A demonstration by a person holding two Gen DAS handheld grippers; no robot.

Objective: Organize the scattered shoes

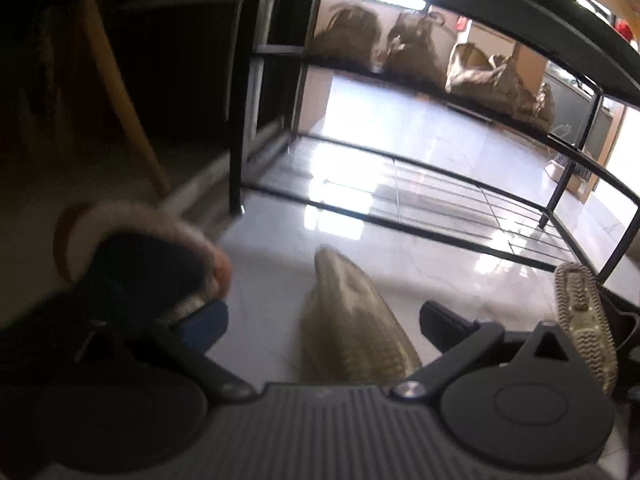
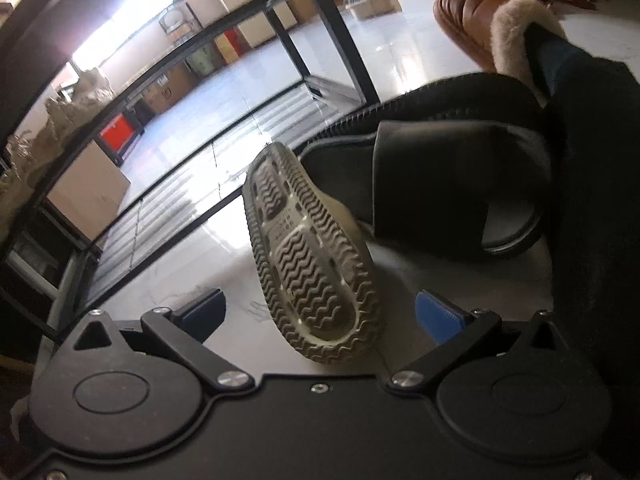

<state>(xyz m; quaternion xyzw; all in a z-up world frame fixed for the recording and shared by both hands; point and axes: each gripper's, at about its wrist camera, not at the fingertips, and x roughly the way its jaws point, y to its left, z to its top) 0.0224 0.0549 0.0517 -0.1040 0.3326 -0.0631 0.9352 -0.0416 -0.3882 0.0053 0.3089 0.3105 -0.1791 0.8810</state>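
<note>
Glossy white tile floor (image 1: 280, 248): khaki slipper (image 1: 352, 332) upright; second slipper (image 2: 308, 264) on edge; black slide (image 2: 452, 192); black rack (image 1: 400, 200).

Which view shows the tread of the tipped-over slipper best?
The right wrist view: the slipper's sole fills the centre, its wavy tread plain. The left wrist view catches the same slipper only at its right edge, narrow and foreshortened.

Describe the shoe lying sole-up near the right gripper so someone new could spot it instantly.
Start at the black metal shoe rack on the glossy tiled floor. In front of its lowest shelf, between the right gripper's open fingers, lies the pale slipper. Unlike the black slide sandal it leans against, it is tipped up, showing a wavy-tread sole.
</note>
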